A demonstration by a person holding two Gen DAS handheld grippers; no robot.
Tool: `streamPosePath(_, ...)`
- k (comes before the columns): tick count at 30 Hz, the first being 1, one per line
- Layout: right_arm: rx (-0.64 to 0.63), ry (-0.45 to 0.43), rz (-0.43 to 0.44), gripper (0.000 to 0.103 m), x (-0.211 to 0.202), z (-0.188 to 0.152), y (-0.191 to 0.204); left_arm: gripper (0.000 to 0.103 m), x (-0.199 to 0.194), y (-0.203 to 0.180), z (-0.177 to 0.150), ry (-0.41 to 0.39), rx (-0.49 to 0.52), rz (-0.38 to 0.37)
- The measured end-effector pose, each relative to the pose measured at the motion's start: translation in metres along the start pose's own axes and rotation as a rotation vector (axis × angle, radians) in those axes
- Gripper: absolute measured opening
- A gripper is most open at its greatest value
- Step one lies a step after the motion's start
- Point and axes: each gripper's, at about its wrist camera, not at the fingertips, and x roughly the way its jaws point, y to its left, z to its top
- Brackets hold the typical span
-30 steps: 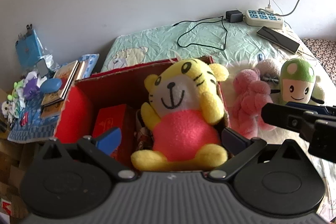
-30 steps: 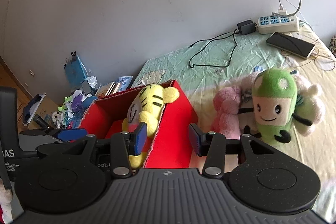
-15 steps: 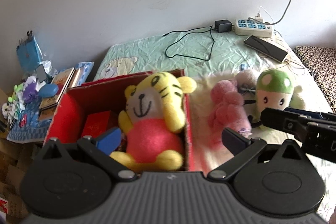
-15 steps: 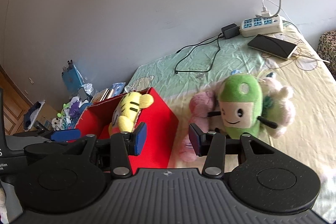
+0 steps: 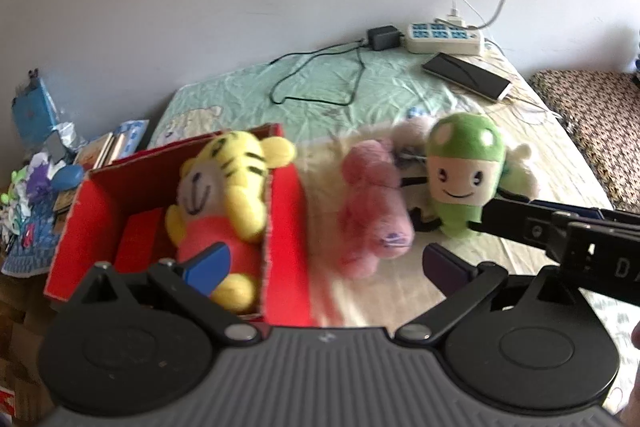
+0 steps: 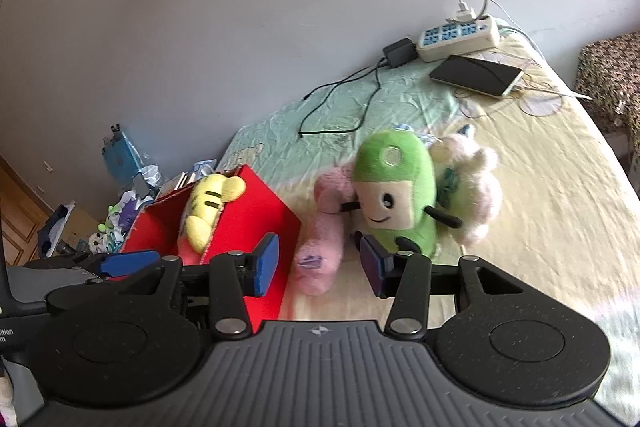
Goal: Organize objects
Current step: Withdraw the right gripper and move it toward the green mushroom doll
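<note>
A red cardboard box [image 5: 286,211] [image 6: 260,215] stands on the bed with a yellow tiger plush [image 5: 224,195] [image 6: 208,203] sitting in it. To its right lie a pink plush [image 5: 372,211] [image 6: 324,239], a green mushroom-headed plush [image 5: 460,171] [image 6: 396,195] and a cream plush [image 6: 476,195] behind it. My left gripper [image 5: 324,263] is open and empty, spanning the box's right wall and the pink plush. My right gripper [image 6: 320,263] is open and empty too, hanging just in front of the pink plush, its right pad near the green plush's foot.
A power strip [image 6: 460,37], a charger with a black cable [image 6: 352,95], and a phone [image 6: 476,75] lie at the head of the bed. Books and clutter [image 5: 48,179] sit left of the bed. A patterned cushion [image 5: 592,115] is at the right.
Both grippers have moved right along the bed, away from the red box and toward the pink and green plushes. The tiger plush stays in the box.
</note>
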Motion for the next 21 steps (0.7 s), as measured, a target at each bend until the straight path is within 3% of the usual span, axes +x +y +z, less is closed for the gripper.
streamPosePath(7,0.035,-0.004,-0.043,0.049,-0.004,-0.001,-0.012,0.102,0.011,-0.021,0.0,0.018,0.054,-0.037)
streamPosePath(21,0.101,0.018,-0.073,0.052,0.001,-0.004,-0.031,0.102,0.039,-0.034,-0.003,0.091,0.071,-0.119)
